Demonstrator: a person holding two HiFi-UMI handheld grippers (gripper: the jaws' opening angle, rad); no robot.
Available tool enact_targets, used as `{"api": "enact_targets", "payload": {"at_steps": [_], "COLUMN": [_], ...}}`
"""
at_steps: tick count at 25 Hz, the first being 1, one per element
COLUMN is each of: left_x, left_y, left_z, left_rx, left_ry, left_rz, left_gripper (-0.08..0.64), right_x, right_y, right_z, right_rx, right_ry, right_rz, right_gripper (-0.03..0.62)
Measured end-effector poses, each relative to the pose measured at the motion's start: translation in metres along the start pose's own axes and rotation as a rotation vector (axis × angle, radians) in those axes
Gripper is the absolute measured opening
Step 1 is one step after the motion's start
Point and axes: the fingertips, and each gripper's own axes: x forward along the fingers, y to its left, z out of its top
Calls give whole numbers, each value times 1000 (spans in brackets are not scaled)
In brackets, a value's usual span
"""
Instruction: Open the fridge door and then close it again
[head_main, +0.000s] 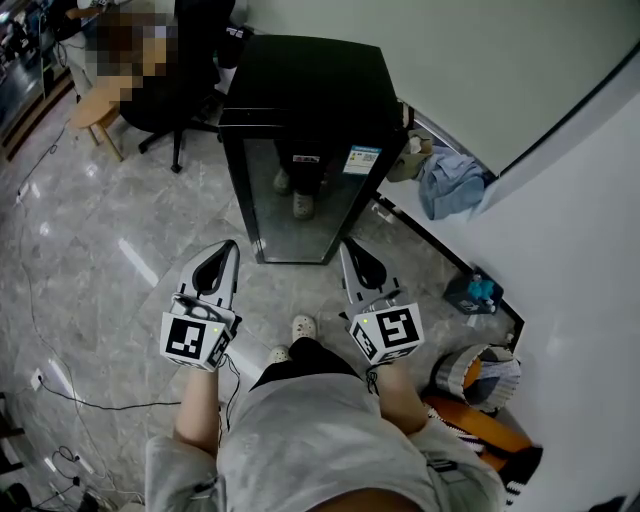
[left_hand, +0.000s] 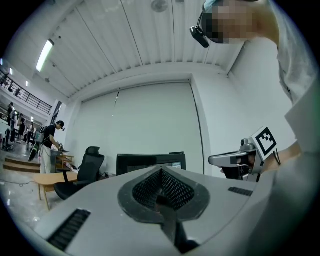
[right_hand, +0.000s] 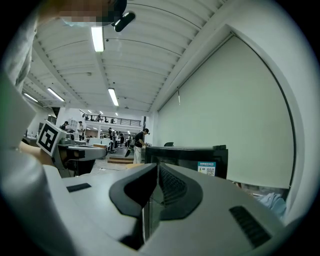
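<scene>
Head view shows the left gripper (head_main: 228, 256) and right gripper (head_main: 349, 254) held level, side by side, each with its jaws pressed together on nothing. Both aim at the black fridge (head_main: 310, 100), which stands just ahead on the floor with its glass door closed. An office chair (head_main: 186, 70) stands left of it, and blue cloth (head_main: 449, 181) lies to its right.

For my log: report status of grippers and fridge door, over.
Left gripper shut, empty. Right gripper shut, empty. Both short of fridge; door closed. Office chair off to left, not in path.
</scene>
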Motion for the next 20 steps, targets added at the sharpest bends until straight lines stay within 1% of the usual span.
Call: {"api": "enact_targets", "payload": {"at_steps": [5,11,20], "left_x": [-13,-28,-39], "left_y": [-5,-8,-8], "left_z": [7,15,18], "left_rx": [-2,-10,-22], "left_ry": [-4,-54,-67], "left_rz": [4,-15,-18], "left_gripper": [14,14,14], "right_x": [-9,-17,-23], "right_y": [10,24,34], "right_z": [7,14,20], "right_rx": [-5,-18,-27], "right_ry": [-15,-24,-32], "right_rz": [3,4,-1], "right_gripper": [26,26,26]}}
